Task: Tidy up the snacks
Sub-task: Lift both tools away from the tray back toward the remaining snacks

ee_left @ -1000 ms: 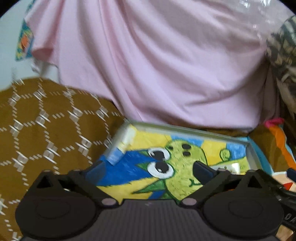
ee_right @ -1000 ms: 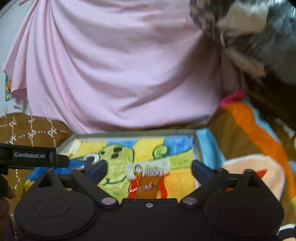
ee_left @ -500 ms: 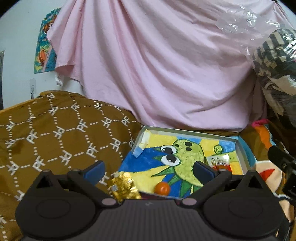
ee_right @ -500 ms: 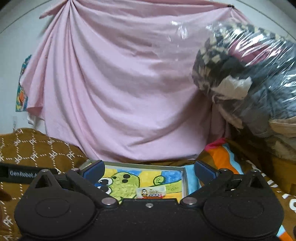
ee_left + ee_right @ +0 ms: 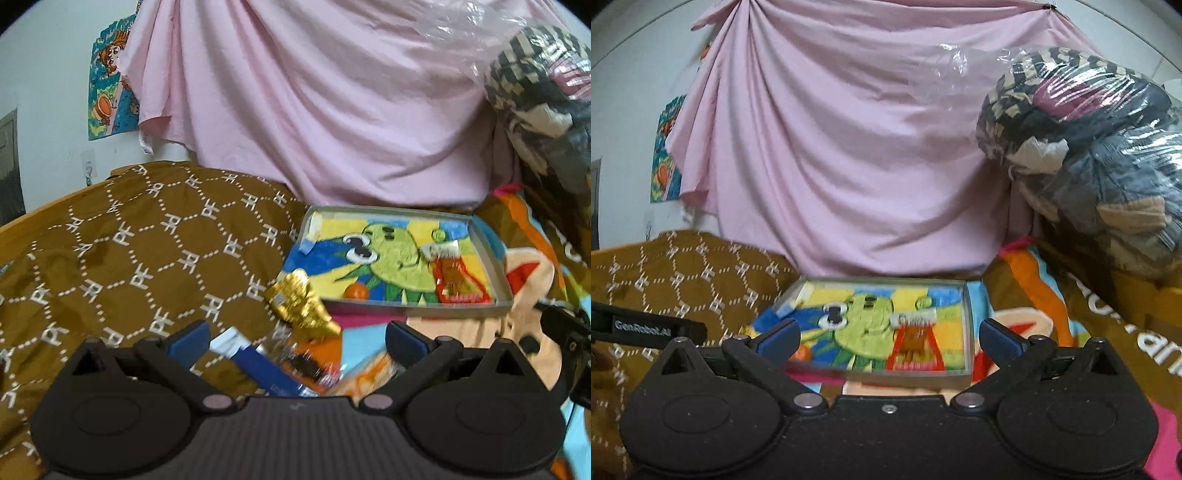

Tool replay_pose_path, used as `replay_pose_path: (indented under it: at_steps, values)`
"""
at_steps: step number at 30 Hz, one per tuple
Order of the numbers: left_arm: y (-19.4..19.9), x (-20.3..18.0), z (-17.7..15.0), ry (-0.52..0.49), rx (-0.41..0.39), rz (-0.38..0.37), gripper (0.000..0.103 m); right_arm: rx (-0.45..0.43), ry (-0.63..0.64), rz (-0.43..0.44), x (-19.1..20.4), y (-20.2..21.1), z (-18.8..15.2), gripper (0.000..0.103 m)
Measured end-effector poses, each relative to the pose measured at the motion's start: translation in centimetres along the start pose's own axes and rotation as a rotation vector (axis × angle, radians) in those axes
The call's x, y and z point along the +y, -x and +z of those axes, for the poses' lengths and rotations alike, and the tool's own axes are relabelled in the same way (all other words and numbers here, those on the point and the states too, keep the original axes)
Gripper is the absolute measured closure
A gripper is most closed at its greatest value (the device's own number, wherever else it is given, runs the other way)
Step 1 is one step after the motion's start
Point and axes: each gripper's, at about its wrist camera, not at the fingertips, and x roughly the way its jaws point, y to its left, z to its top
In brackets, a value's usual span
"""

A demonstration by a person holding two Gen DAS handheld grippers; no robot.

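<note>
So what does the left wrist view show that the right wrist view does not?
Only the left wrist view shows the loose snacks outside the tray: a gold foil packet, a blue wrapped bar and an orange packet, lying ahead of the open left gripper.

Only the right wrist view shows the whole plastic-wrapped bundle of clothes.

Both show the cartoon tray holding a red snack packet and a small orange ball, plus the pink cloth.

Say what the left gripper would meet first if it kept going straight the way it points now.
Probably the loose snack packets: the open left gripper has a blue packet and an orange one between its fingers, the gold packet just beyond. The tray lies farther. Blur makes depth uncertain.
</note>
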Motion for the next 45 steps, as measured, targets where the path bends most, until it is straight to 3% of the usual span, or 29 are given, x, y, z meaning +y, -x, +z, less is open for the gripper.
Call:
replay_pose_path:
  at_steps: [9,20,35,45]
  values:
    - [0.6,0.9,-4.0,-0.026,0.102,-0.049,0.000,0.109,0.019,0.027,1.3,3.2,-3.6,0.001]
    - [-0.6,0.6,-7.5,-0.076,0.197,-0.081,0.000,0.307,0.022,0.007,2.0,2.5,-6.3,0.001]
    - [-3.0,1.5,-8.6,-0.068,0.251,-0.068,0.000,0.440,0.018,0.024,2.5,0.1,-8.5,0.001]
    - [-5.2,0.1,-7.8,-0.144,0.238,-0.105,0.000,0.487,0.020,0.048,3.0,-1.3,-9.4,0.001]
